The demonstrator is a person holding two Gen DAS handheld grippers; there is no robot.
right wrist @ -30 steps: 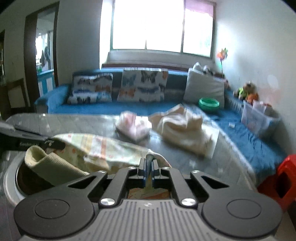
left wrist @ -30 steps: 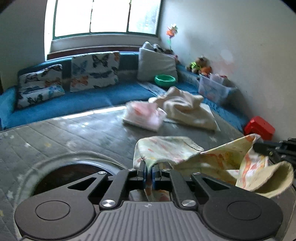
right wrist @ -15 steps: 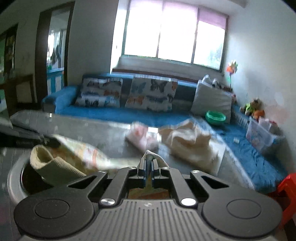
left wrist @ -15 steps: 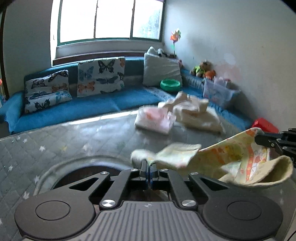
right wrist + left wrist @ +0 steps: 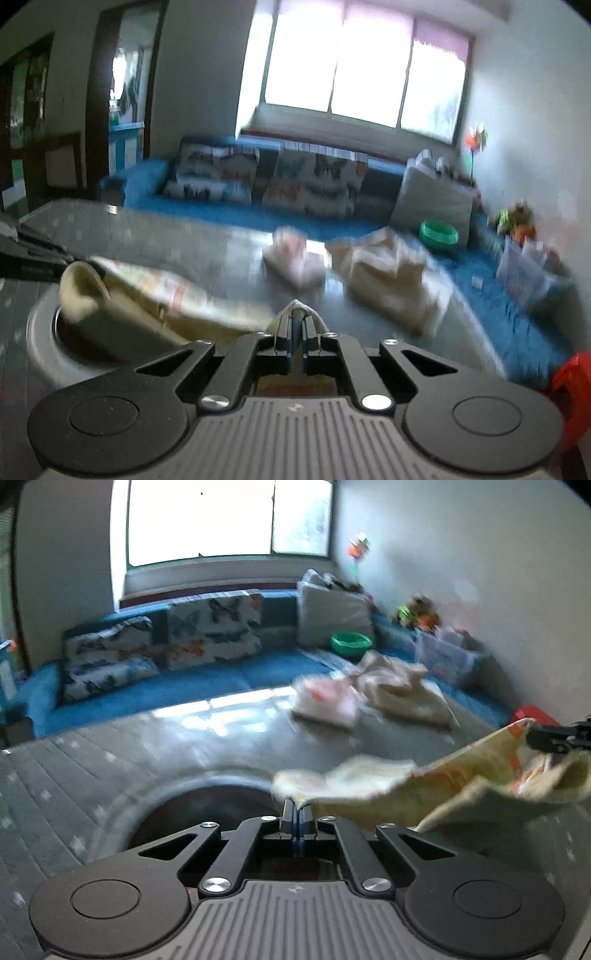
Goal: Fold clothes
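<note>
Both tools, left tool (image 5: 296, 814) and right tool (image 5: 296, 323), pinch the printed cloth (image 5: 436, 779) aloft; next I'd lay it flat on the table (image 5: 110, 746).

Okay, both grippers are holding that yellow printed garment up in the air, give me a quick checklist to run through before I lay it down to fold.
1. Left gripper shut on a corner of the yellow printed garment: ok.
2. Right gripper shut on the garment's other end: ok.
3. Garment pulled flat between the two: not ok, it sags and one edge curls over.
4. Garment clear of the round opening in the table: cannot tell, it hangs right beside or above it.
5. Bare table between the garment and the pink folded cloth: ok.
6. Cream pile apart from the garment: ok.
</note>
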